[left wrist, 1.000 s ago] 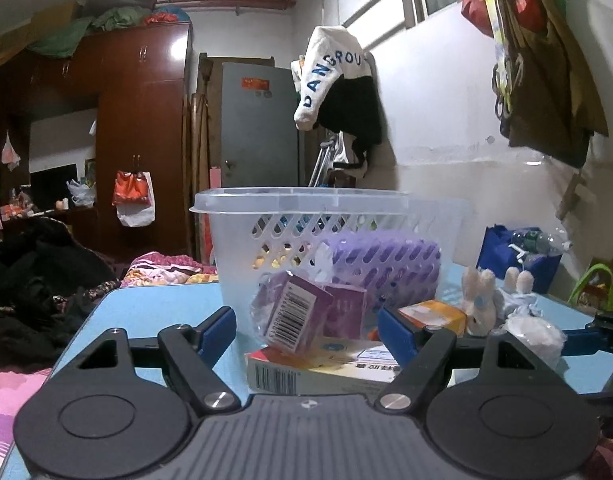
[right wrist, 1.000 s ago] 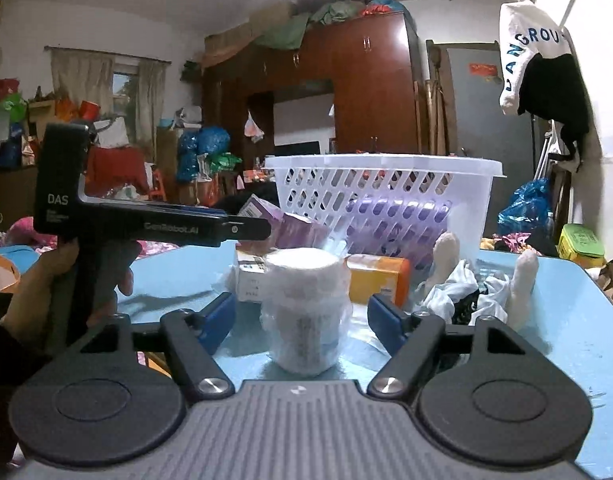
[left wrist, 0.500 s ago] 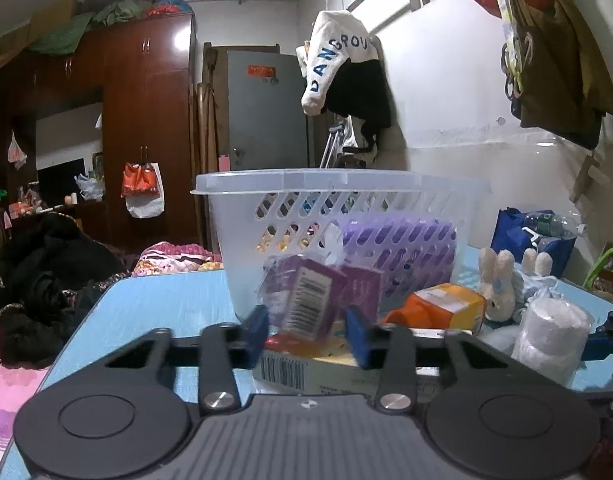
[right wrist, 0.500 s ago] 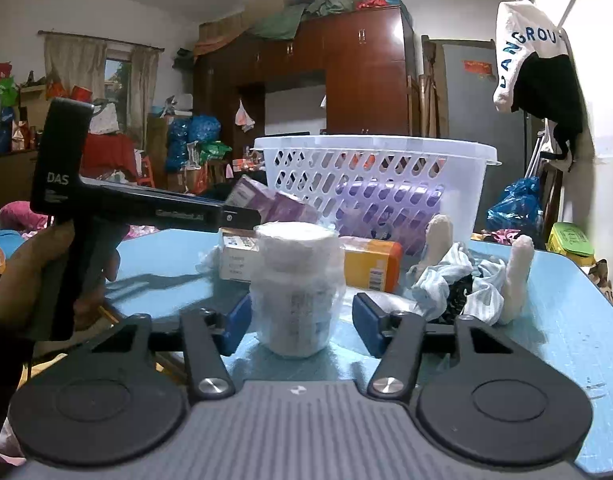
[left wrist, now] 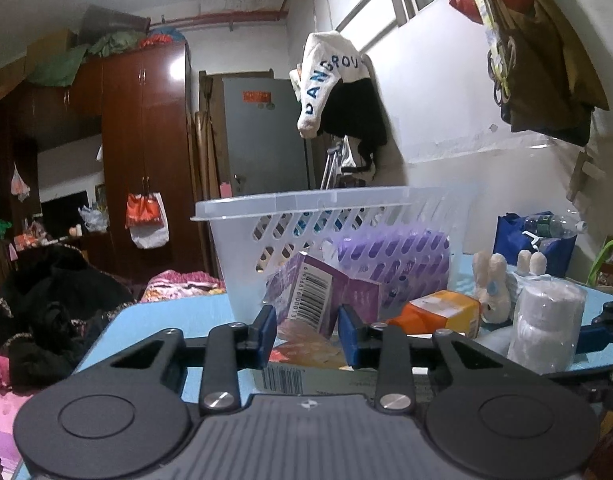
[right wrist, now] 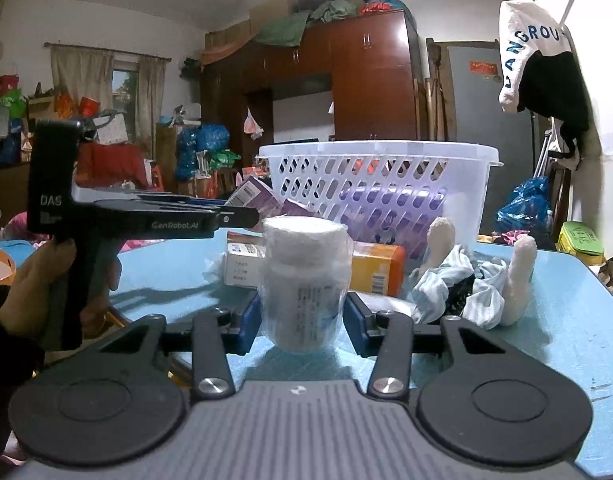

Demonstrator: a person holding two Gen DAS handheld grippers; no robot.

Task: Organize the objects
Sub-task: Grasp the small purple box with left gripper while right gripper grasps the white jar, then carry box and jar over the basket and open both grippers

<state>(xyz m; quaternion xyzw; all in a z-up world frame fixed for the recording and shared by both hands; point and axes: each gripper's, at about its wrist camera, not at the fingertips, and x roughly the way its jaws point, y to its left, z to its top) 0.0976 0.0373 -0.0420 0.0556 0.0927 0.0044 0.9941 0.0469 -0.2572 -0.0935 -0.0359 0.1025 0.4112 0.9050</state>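
Note:
My left gripper point(left wrist: 306, 334) is shut on a purple box point(left wrist: 318, 294) with a barcode and holds it tilted above a flat white box point(left wrist: 298, 376), in front of the clear plastic basket point(left wrist: 306, 204). In the right wrist view my right gripper point(right wrist: 302, 322) is closed against both sides of a white plastic-wrapped bottle point(right wrist: 304, 280) standing on the blue table point(right wrist: 546, 340). The basket point(right wrist: 378, 152) stands behind it with a purple item point(right wrist: 390, 208) inside. The left gripper point(right wrist: 234, 216) with its purple box point(right wrist: 254, 196) shows at the left.
An orange box point(right wrist: 376, 270) lies behind the bottle. A stuffed rabbit toy point(right wrist: 466, 284) lies at the right of the table. A small white box point(right wrist: 238, 264) lies at the left. The person's hand point(right wrist: 38, 280) holds the left gripper handle. Cluttered room and wardrobe stand behind.
My left gripper closed on the purple box and lifted it slightly. My right gripper moved forward and closed its fingers around the white bottle.

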